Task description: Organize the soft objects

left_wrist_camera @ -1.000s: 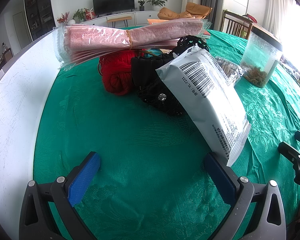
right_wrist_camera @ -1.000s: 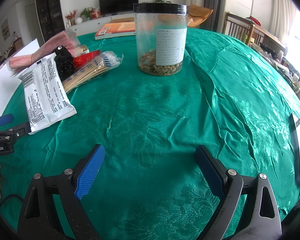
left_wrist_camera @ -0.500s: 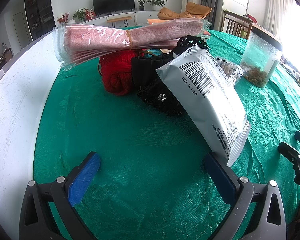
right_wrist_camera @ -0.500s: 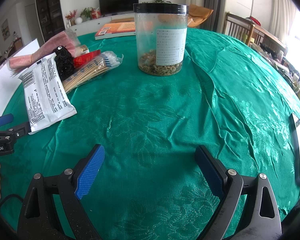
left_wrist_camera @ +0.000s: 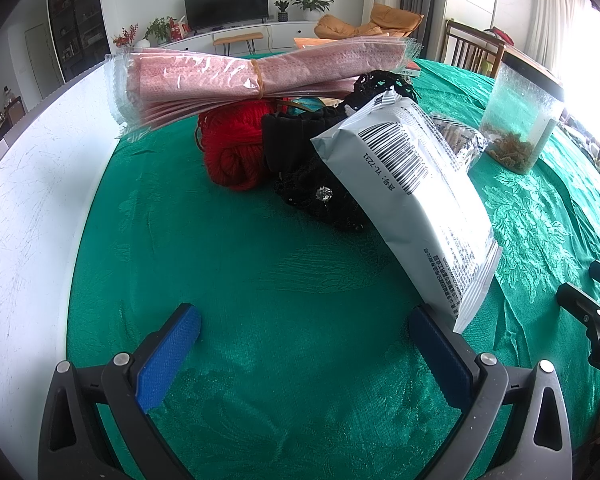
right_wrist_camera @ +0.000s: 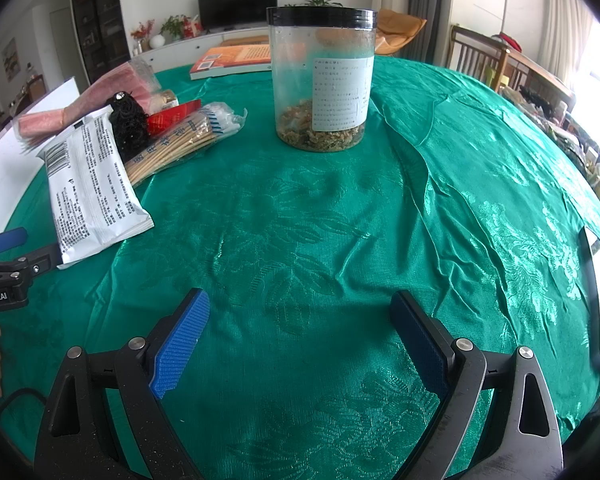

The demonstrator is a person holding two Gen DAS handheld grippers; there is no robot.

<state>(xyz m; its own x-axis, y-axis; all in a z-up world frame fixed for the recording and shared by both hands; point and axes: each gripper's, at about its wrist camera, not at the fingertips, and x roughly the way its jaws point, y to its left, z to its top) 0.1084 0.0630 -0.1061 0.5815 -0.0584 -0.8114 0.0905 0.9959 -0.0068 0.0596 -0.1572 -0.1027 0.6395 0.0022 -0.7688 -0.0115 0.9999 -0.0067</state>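
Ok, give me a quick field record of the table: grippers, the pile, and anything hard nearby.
left gripper: open, empty, low over the green tablecloth
right gripper: open, empty
white barcode pouch: leaning on the pile, near corner by the left gripper's right finger
red yarn ball: under the pink packet bundle
black lace item: between yarn and pouch
plastic jar: upright, lid on, apart from pile
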